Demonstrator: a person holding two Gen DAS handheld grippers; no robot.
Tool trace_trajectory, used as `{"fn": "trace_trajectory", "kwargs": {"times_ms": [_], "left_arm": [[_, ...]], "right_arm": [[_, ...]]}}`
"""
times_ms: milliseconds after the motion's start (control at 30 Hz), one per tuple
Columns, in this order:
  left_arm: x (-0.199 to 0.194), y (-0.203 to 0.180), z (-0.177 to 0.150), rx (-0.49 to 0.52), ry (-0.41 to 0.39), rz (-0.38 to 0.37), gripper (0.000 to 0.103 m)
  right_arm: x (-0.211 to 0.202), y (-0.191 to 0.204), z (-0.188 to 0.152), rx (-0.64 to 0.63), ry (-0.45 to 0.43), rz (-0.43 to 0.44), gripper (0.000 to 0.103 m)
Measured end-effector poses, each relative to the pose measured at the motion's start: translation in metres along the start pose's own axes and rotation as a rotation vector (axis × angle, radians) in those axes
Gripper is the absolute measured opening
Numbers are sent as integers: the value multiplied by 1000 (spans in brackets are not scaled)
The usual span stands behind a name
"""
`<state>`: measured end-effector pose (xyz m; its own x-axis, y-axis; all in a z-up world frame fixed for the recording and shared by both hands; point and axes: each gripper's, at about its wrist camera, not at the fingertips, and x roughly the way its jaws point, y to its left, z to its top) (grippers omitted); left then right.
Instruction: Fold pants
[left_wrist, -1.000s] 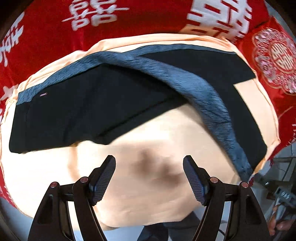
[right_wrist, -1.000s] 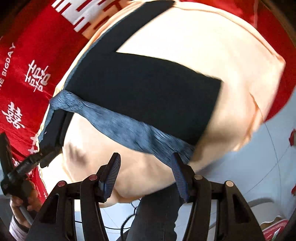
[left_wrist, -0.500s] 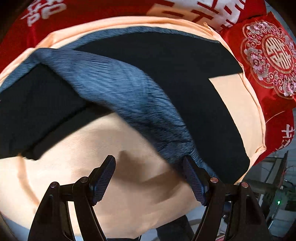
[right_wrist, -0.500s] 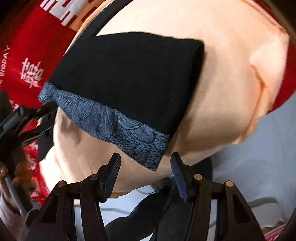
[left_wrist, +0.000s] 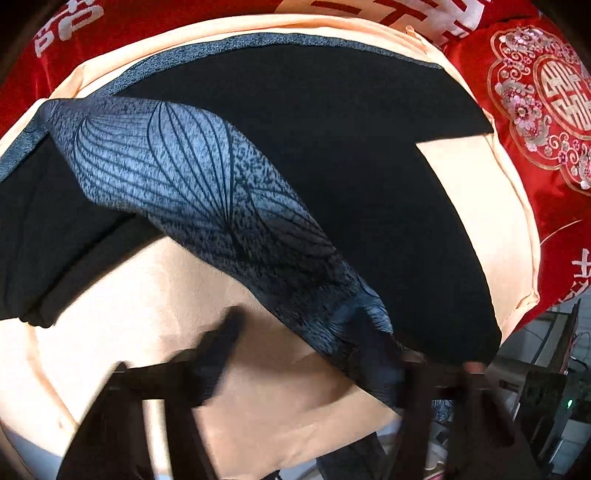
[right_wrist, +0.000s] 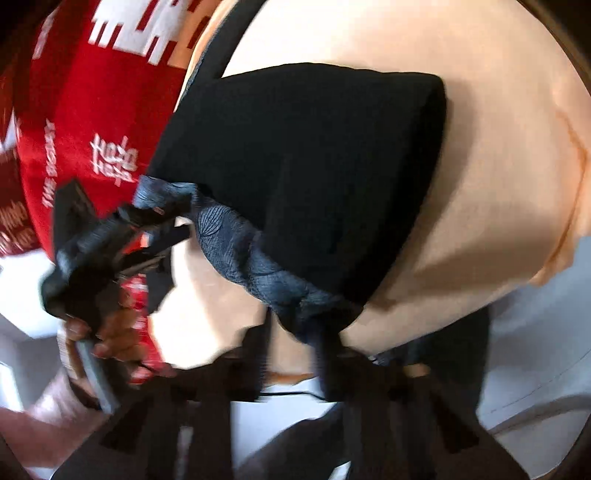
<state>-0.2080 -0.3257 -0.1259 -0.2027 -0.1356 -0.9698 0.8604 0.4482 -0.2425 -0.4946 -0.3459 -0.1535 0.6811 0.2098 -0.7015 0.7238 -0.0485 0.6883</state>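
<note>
Both wrist views look steeply down, close, seemingly sharing the pants (left_wrist: 332, 147) waistband (right_wrist: 258, 258).

White double-happiness characters are printed on the red cloth (right_wrist: 74, 122). Beside them runs small white lettering, too blurred to read. A gold double-happiness emblem ringed with flowers is embroidered on the red cushion (left_wrist: 565, 96).
</note>
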Motion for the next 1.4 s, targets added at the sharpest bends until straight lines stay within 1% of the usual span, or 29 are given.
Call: {"fn": "trace_trajectory", "kwargs": {"times_ms": [33, 67, 200, 333, 433, 600, 700, 767, 800, 833, 867, 900, 933, 967, 1000, 1033, 1100, 1167, 1233, 1267, 1300, 1333, 1367, 1400], "left_arm": [[0, 0, 0, 4, 2, -11, 26], [-1, -1, -1, 5, 8, -31, 18], [-17, -1, 2, -4, -11, -43, 17], [-47, -6, 20, -16, -77, -84, 17], [-58, -17, 48, -5, -117, -100, 17], [-71, -31, 102, 49, -186, -33, 17], [-86, -28, 126, 53, -249, 6, 17], [-92, -17, 136, 41, -263, 25, 18], [-94, -13, 138, 30, -266, 38, 21], [-96, -8, 139, 14, -269, 54, 41], [-98, -4, 137, -3, -277, 71, 57], [-101, 1, 133, -29, -300, 92, 82], [-102, 3, 129, -46, -320, 104, 83], [-102, 7, 125, -57, -319, 110, 83], [-97, 11, 123, -63, -301, 119, 83], [-89, 15, 121, -75, -278, 146, 83], [-69, 16, 123, -87, -243, 187, 83], [-50, 19, 127, -100, -221, 226, 83], [-29, 23, 134, -112, -204, 281, 83], [-20, 22, 138, -121, -191, 292, 83], [-14, 24, 141, -134, -178, 298, 83], [-7, 24, 143, -144, -166, 303, 83], [-3, 23, 143, -142, -160, 309, 83], [0, 21, 143, -132, -154, 319, 83]], "right_arm": [[-5, 2, 1, 0, -2, 14, 8], [-10, 7, 3, -9, -2, 23, 7], [-30, 34, 17, -64, -10, 43, 7], [-56, 72, 50, -154, -47, 62, 6], [-76, 97, 90, -217, -81, 62, 6], [-94, 139, 174, -336, -133, -2, 6], [-95, 160, 228, -372, -148, -27, 6], [-91, 168, 257, -381, -157, -53, 6], [-88, 171, 272, -382, -168, -77, 6], [-87, 172, 286, -381, -175, -95, 6], [-82, 174, 300, -374, -185, -122, 6], [-77, 173, 314, -365, -194, -157, 6], [-72, 171, 323, -360, -200, -176, 6], [-68, 171, 333, -360, -206, -199, 6], [-63, 174, 342, -369, -211, -230, 6], [-57, 175, 350, -392, -214, -267, 6], [-41, 176, 363, -431, -196, -316, 6], [-30, 175, 370, -456, -193, -368, 7], [-23, 171, 375, -466, -193, -404, 11], [-22, 170, 377, -462, -191, -417, 15], [-22, 170, 377, -457, -189, -440, 29], [-26, 171, 375, -459, -194, -466, 58], [-31, 173, 371, -464, -206, -477, 70], [-40, 173, 364, -473, -228, -469, 75]]}}
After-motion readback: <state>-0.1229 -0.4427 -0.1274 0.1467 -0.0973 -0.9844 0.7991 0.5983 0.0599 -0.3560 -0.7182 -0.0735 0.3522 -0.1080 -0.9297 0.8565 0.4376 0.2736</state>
